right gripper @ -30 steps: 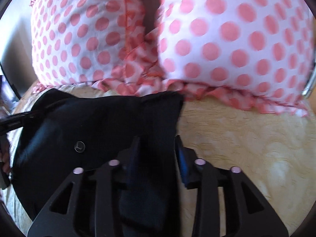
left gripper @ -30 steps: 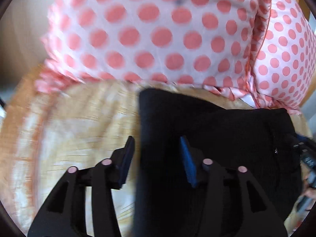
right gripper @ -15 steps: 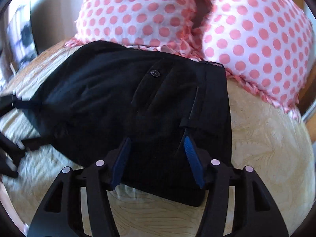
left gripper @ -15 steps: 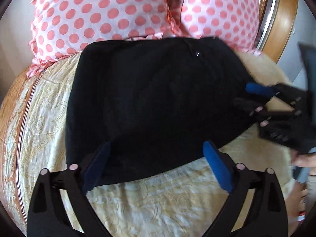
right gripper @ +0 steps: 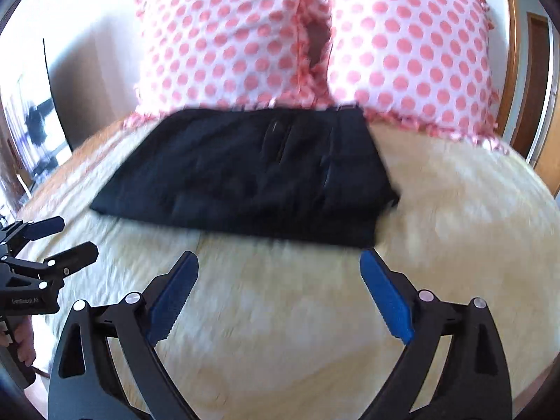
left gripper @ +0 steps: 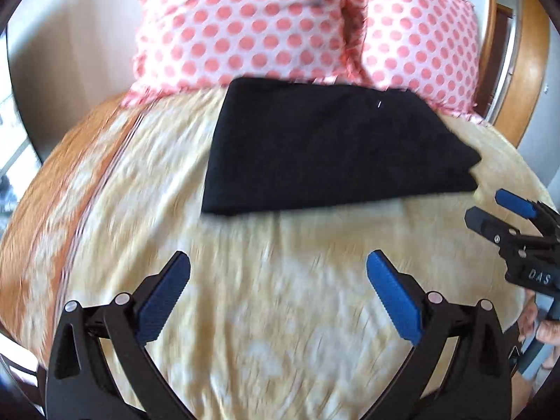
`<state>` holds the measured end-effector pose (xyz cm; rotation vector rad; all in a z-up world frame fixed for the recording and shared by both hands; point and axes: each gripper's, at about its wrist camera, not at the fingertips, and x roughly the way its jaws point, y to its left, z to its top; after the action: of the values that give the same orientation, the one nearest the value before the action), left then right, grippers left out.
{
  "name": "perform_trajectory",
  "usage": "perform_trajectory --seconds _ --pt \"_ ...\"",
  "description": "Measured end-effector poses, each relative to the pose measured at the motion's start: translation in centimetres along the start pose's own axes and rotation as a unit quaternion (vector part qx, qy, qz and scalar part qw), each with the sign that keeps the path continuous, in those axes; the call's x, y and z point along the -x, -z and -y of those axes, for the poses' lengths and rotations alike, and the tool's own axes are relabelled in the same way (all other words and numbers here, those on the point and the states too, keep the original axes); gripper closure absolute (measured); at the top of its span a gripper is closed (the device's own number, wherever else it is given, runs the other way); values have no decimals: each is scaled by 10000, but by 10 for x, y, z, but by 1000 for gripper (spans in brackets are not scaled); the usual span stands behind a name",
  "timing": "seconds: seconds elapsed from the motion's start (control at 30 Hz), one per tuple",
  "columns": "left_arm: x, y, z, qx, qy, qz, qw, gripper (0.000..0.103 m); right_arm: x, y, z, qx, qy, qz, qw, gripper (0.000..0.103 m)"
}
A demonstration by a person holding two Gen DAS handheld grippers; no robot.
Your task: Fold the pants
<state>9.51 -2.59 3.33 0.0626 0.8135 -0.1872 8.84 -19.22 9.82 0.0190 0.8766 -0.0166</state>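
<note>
Your black pants (left gripper: pixel 329 147) lie folded into a compact, roughly rectangular bundle on the pale yellow patterned bedspread (left gripper: pixel 280 315). Take the pants as your landmark. Their far edge touches the frilled hems of the two pink polka-dot pillows (left gripper: pixel 245 24), which stand side by side directly behind them. In the right wrist view the pants (right gripper: pixel 252 171) show a button and seam lines on the top layer, though motion blur smears the detail.

Your left gripper (left gripper: pixel 280 292) hovers over bare bedspread on the near side of the pants, well apart from them. Its blue-padded fingers (left gripper: pixel 164 301) are spread wide, with nothing between them.

Your right gripper (right gripper: pixel 280 292) hangs likewise on the near side of the pants, its fingers (right gripper: pixel 385 304) also spread wide and holding nothing; the tip of the right-hand finger appears just below the pants' near edge, and you cannot tell whether it touches the cloth.

Each gripper shows in the other's camera, off to the side of the pants and clear of them. An orange band of the bedspread (left gripper: pixel 45 189) runs along the edge left of the pants, and a wooden frame (left gripper: pixel 525 80) curves past the pillows on the right.
</note>
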Motion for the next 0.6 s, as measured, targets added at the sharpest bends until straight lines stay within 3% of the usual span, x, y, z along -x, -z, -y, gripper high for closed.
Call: perform_trajectory --seconds 0.33,0.6 --pt "3 23 -6 24 -347 44 9994 2 1 24 -12 -60 309 -123 9994 6" --pt "-1 29 -4 76 -404 36 9991 2 -4 29 -11 -257 544 -96 9981 1"
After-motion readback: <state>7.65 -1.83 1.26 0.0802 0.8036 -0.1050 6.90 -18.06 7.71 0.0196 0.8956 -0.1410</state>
